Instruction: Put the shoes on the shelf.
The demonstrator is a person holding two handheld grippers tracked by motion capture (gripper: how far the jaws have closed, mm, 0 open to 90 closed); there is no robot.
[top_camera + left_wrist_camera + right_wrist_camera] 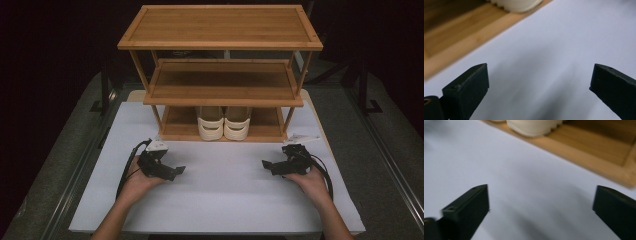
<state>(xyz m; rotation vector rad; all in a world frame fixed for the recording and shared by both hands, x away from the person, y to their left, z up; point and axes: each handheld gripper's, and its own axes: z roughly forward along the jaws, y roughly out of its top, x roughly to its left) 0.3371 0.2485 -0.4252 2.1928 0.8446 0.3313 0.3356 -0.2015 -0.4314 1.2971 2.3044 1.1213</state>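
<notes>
Cream shoes (223,123) sit on the rack's (220,133) bottom shelf at 12 o'clock; left hand-held gripper (179,171) and right hand-held gripper (266,164) rest empty, jaws apart, on the desk (220,200), apparently finished.

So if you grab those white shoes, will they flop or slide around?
The white shoes look like thick moulded foam or rubber, so they would probably keep their shape and feel light. Their ridged soles may grip the wooden bottom shelf rather than slide. The two sit side by side, so pushing one would likely nudge the other.

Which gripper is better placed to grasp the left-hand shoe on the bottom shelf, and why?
Left, probably. The left gripper, open, rests nearer the left shoe; the right gripper would have to reach past the right shoe.
</notes>
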